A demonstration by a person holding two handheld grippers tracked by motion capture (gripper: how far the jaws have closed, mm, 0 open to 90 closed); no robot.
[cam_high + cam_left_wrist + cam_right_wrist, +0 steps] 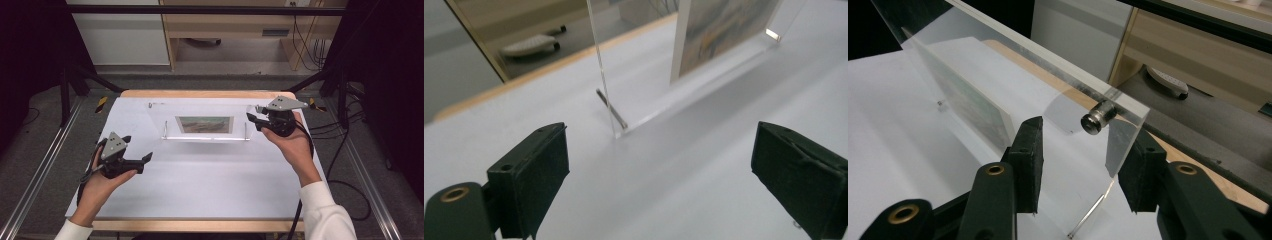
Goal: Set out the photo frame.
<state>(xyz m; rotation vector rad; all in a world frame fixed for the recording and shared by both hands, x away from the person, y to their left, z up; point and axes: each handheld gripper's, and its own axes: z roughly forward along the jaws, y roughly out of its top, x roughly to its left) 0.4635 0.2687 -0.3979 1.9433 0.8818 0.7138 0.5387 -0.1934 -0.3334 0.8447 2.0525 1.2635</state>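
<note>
We judge the clear acrylic picture frame (205, 122), standing upright at the far middle of the white tabletop (210, 180), stiff, slick and scratch-prone, best pinched at its edges, where our right claw (1075, 165) straddles its upper corner unclosed while our left claw (664, 175) hangs spread nearby.

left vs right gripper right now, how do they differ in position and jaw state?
The left gripper sits nearer the person, short of the clear acrylic frame, touching nothing; the right gripper is farther out at the frame's right upper corner. The left gripper's jaws gape wide over bare table; the right gripper's jaws straddle the panel's edge, a gap visible, not yet clamped. Both are hand-held, open, black-jawed.
</note>
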